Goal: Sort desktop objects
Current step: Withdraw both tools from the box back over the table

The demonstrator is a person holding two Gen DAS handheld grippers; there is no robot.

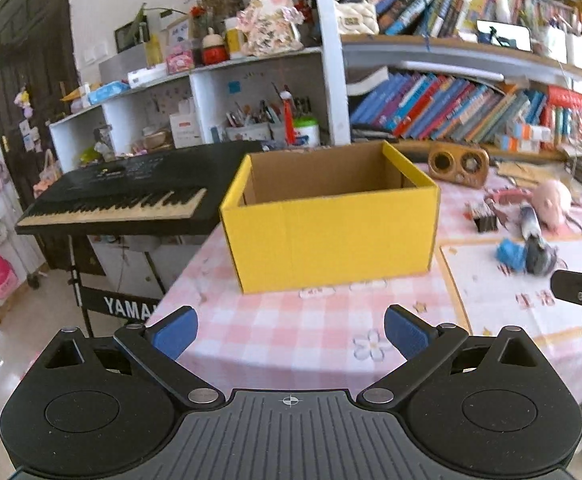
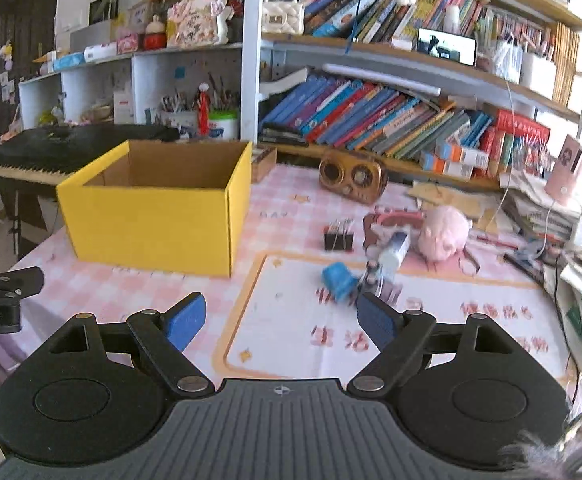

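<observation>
A yellow cardboard box (image 1: 331, 236), open at the top, stands on the pink checked tablecloth (image 1: 275, 328); it also shows in the right wrist view (image 2: 151, 224). Right of it lie a blue cup-like object (image 2: 337, 279), a white-and-blue bottle (image 2: 393, 250), black binder clips (image 2: 338, 236), a pink plush toy (image 2: 445, 238) and a brown wooden radio (image 2: 351, 176). My left gripper (image 1: 291, 330) is open and empty, short of the box. My right gripper (image 2: 281, 320) is open and empty, just short of the blue object.
A black keyboard (image 1: 123, 196) on a stand sits left of the table. Bookshelves (image 2: 391, 120) run along the back. Stacked papers and cables (image 2: 551, 220) crowd the right edge. A white mat with an orange border (image 2: 411, 340) lies on the table.
</observation>
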